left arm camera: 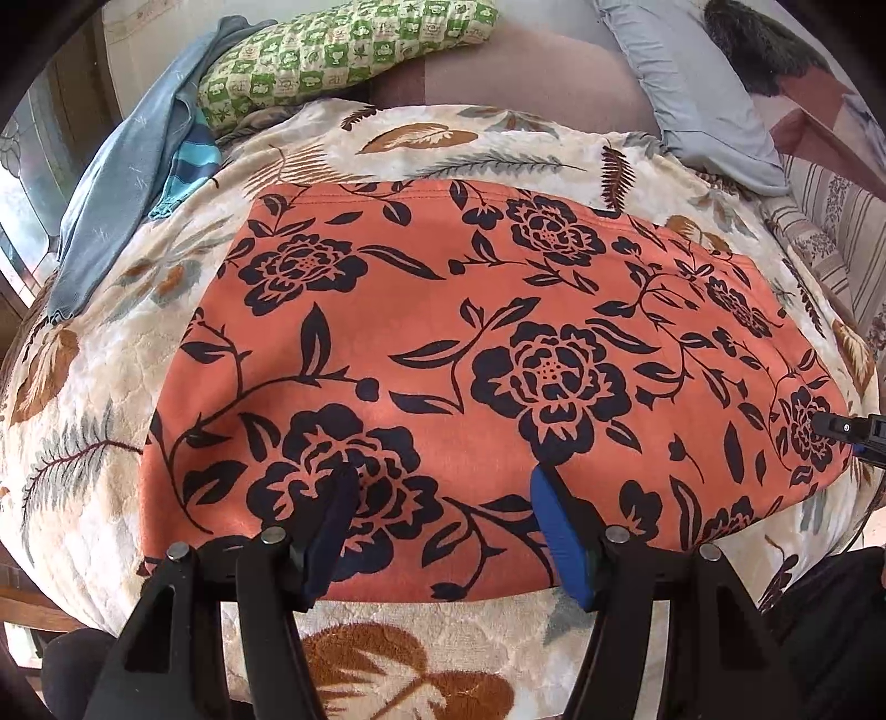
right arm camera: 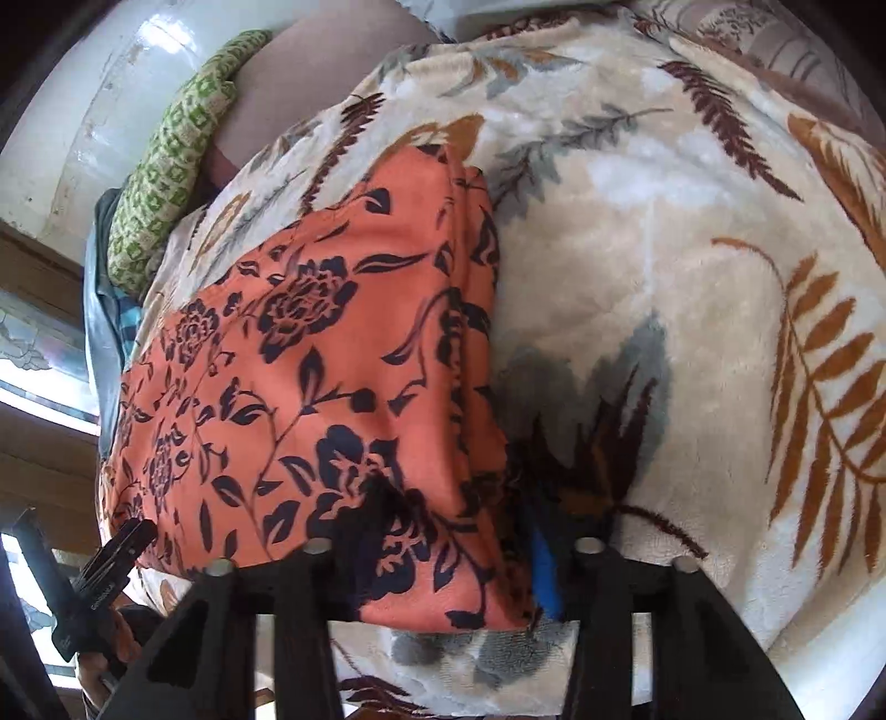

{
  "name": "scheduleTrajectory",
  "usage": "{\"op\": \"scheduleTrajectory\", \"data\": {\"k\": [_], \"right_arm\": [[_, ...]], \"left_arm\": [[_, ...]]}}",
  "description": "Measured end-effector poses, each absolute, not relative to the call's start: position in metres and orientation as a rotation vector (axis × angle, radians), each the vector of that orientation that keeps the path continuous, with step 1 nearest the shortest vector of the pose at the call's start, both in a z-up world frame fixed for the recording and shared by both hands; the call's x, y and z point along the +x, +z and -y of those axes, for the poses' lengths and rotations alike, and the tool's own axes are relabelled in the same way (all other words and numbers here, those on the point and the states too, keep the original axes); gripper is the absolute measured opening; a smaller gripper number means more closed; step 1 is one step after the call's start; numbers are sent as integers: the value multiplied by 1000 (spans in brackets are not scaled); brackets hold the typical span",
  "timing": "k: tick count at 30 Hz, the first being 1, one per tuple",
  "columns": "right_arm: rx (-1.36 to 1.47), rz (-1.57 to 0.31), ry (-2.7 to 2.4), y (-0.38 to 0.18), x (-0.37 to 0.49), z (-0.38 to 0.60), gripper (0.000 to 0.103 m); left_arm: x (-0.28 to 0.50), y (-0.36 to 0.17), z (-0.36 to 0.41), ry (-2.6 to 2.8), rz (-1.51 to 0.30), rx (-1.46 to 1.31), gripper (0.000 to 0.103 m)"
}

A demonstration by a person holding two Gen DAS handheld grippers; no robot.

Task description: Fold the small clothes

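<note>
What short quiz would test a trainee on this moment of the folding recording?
1. True or false: the orange flowered garment lies spread on a leaf-print blanket.
2. The pillow nearest the blue cloth is: A) green checked, B) red striped, C) plain black.
3. Over the garment's near edge, is the left gripper open or shut?

Key: 1 true; 2 A; 3 open, with its fingers standing apart above the fabric.
</note>
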State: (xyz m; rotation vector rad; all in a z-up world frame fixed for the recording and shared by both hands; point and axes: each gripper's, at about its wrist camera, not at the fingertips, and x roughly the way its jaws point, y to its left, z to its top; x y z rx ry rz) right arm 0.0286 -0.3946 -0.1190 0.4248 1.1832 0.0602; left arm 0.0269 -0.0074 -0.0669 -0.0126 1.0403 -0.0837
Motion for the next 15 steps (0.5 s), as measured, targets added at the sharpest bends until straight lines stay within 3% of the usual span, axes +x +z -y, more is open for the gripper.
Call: {"op": "scheduleTrajectory", "data": {"k": [2, 4, 5, 9, 15], "right_arm": [[425, -1162, 67, -119, 26, 393, 39], [510, -1168, 60, -131, 25, 402, 60], [575, -1173, 56, -138, 26, 408, 79], [655, -1071, 62, -132, 18, 419, 79], [727, -855, 64, -111, -5, 441, 79]], "left_arm": [[25, -62, 8, -94, -1025, -28, 65], [25, -62, 10, -101, -1027, -17, 65], [26, -66, 11, -106, -1044, -9, 66], [30, -83, 8, -96, -1111, -16, 66], [26, -53, 16, -86, -1038, -26, 66]]}}
